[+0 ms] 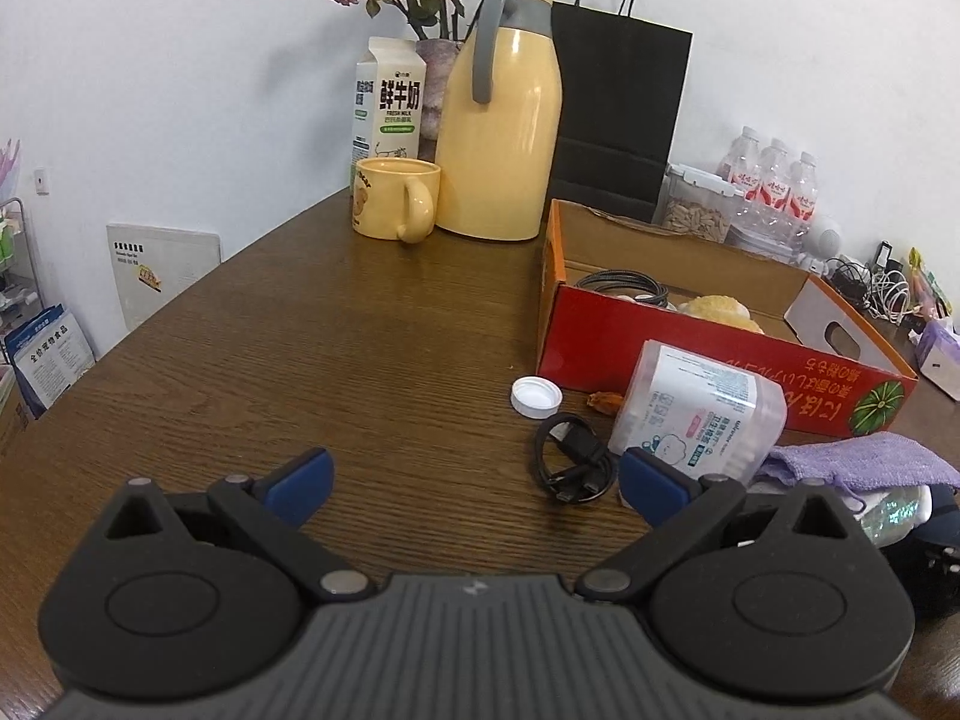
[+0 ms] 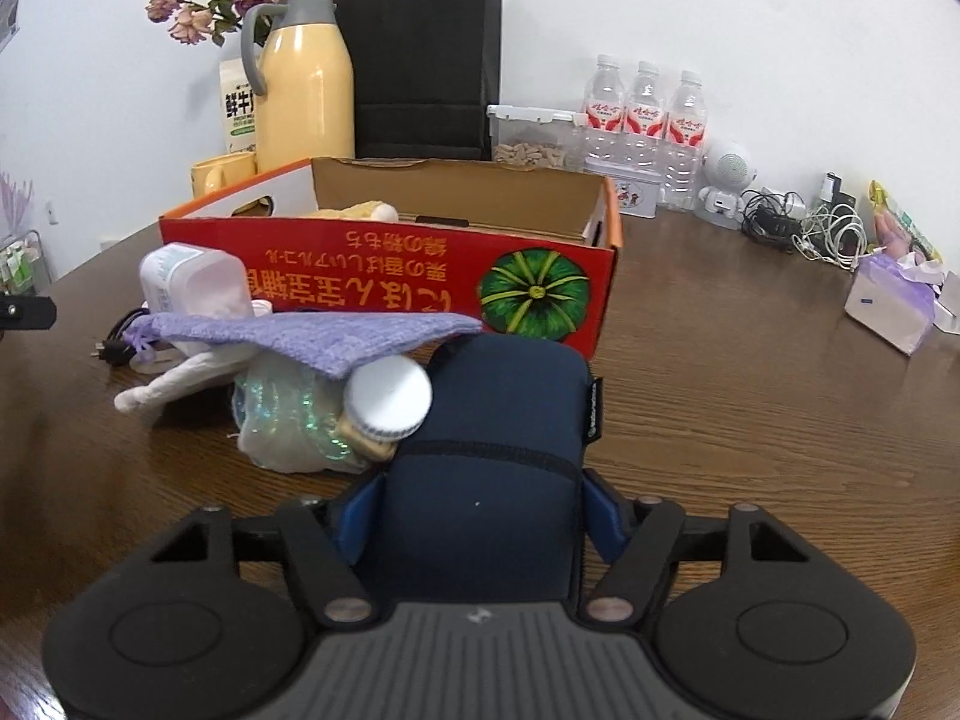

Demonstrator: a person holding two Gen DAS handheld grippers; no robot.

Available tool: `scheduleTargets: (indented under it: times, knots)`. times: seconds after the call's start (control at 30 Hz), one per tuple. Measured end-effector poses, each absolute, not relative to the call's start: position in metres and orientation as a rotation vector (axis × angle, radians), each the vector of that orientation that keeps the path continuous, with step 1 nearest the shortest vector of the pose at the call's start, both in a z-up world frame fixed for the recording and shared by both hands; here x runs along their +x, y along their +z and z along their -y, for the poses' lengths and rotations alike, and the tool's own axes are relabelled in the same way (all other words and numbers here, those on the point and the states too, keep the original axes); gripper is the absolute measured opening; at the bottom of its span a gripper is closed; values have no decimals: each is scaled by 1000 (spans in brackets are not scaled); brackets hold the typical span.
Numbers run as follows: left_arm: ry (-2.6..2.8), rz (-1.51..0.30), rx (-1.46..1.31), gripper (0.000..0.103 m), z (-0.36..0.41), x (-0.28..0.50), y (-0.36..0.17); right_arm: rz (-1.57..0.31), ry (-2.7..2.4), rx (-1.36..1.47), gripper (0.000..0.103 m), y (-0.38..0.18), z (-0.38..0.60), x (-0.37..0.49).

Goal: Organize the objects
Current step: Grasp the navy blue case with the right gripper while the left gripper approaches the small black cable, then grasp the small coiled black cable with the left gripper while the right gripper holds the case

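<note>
Directly between the right gripper [image 2: 480, 504] fingers, a pouch [image 2: 498, 420]. Just left of it, a capped bottle [image 2: 387, 399] lying under a cloth [image 2: 312, 333]. Beyond, a cardboard box [image 2: 390, 276]. Ahead-right of the left gripper [image 1: 474, 480], a coiled cable [image 1: 570, 459], a loose cap [image 1: 536, 397], a toppled jar [image 1: 696, 414].

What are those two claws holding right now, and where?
The right gripper squeezes the navy pouch by its sides, at its near end. The left gripper holds nothing.
</note>
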State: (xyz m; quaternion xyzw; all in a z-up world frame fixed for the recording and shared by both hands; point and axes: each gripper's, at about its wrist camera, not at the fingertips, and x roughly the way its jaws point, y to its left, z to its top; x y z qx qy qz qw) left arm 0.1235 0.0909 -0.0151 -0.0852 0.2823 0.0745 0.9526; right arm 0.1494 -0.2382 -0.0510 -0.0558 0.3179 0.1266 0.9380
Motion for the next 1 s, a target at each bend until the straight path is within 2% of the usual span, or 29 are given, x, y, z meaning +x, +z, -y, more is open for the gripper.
scheduleTargets:
  times: [1.0]
  knots:
    - [131, -660, -36, 103, -64, 177, -35, -540, 233, -52, 63, -32, 267, 146]
